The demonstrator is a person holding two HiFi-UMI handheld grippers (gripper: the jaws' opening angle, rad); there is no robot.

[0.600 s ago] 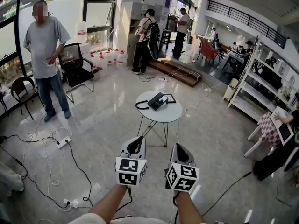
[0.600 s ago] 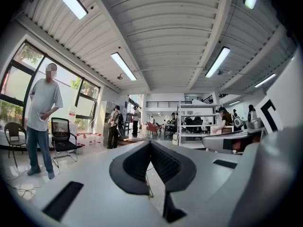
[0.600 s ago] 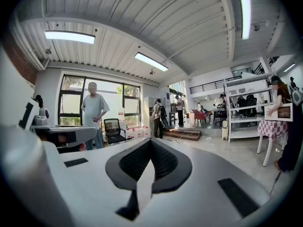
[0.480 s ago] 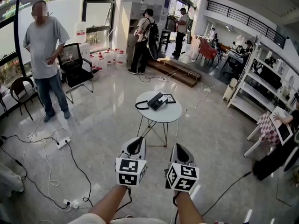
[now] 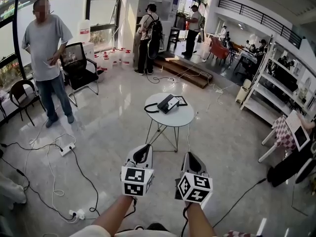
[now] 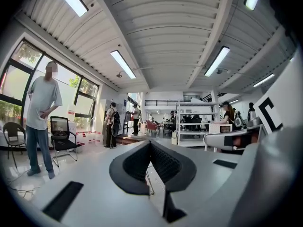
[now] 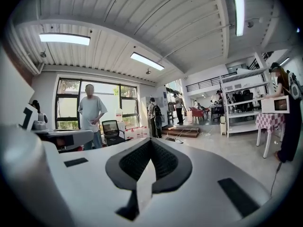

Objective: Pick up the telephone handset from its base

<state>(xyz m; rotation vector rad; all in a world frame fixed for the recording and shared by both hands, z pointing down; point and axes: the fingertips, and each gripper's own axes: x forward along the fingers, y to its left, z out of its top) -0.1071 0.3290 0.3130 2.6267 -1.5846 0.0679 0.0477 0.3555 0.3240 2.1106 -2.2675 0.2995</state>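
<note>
Looking down into a bright hall, I see a small round white table (image 5: 185,122) on a glossy tiled floor (image 5: 113,127). To its left a person in a grey shirt (image 5: 45,43) stands beside a black office chair (image 5: 79,68). Dark cables (image 5: 84,174) and a white power strip (image 5: 66,149) trail over the floor on that side. White shelving (image 5: 269,90) lines the right wall, and two more people (image 5: 148,33) stand farther back by a low step.

On the table lies the black telephone (image 5: 168,104), with its handset resting on the base and its cord (image 5: 149,108) looping over the table's left edge. A small dark frame (image 5: 181,101) lies just beside it.

My left gripper (image 5: 144,152) and right gripper (image 5: 190,159) hover side by side near the bottom of the head view, each pointing roughly level toward the table. Both pairs of fingers are pressed together with nothing between them. The telephone sits well ahead of both sets of fingers, with a stretch of open floor between them.
</note>
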